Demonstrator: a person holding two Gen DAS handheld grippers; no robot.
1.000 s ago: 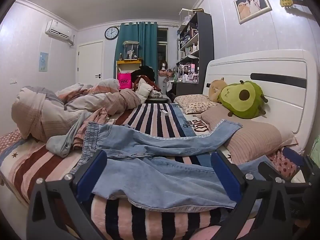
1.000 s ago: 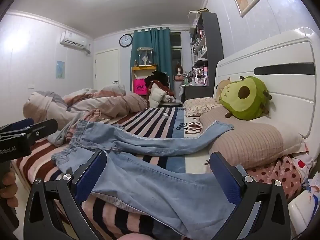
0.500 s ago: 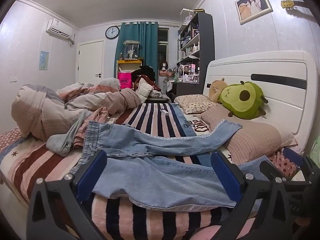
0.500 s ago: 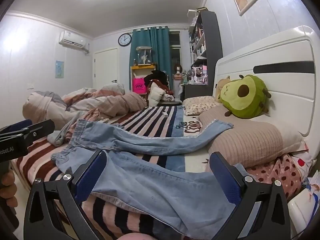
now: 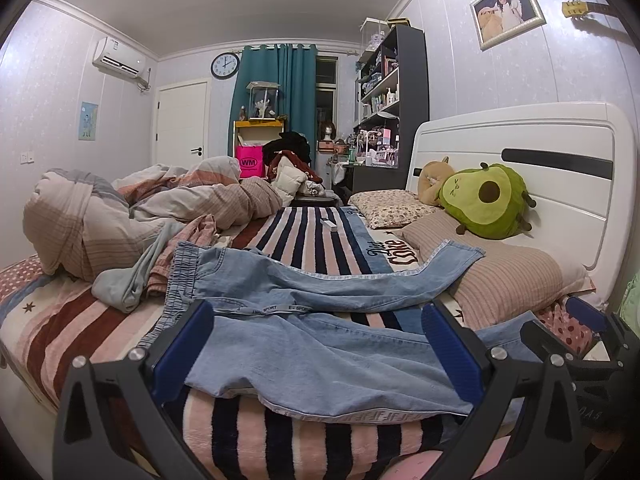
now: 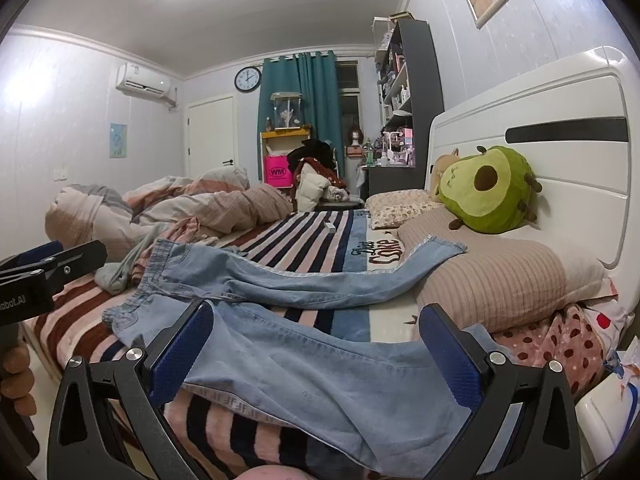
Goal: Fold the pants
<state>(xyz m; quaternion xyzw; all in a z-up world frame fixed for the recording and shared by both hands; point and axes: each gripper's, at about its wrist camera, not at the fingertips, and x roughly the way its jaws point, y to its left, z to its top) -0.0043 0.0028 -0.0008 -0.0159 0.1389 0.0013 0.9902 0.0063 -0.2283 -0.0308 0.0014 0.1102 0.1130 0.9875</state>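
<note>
Bed [image 5: 304, 236] with striped blanket carries all items. Crumpled duvet [image 5: 120, 216] lies at its far left. Light-blue pants [image 5: 320, 344] lie spread flat across the near edge, waistband left, one leg reaching the ribbed pillow [image 5: 508, 276]. Avocado plush [image 5: 486, 206] rests against the headboard. Left gripper [image 5: 316, 348] and right gripper [image 6: 316, 348]: jaws spread wide, holding nothing, hovering before the pants.

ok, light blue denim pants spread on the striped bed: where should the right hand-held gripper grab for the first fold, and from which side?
Take the hem of the near leg of the light blue denim pants, where it hangs off the edge of the striped bed. Come in from the bed's near side. The loose hem gives the right hand-held gripper, now open, a free edge to close on.
</note>
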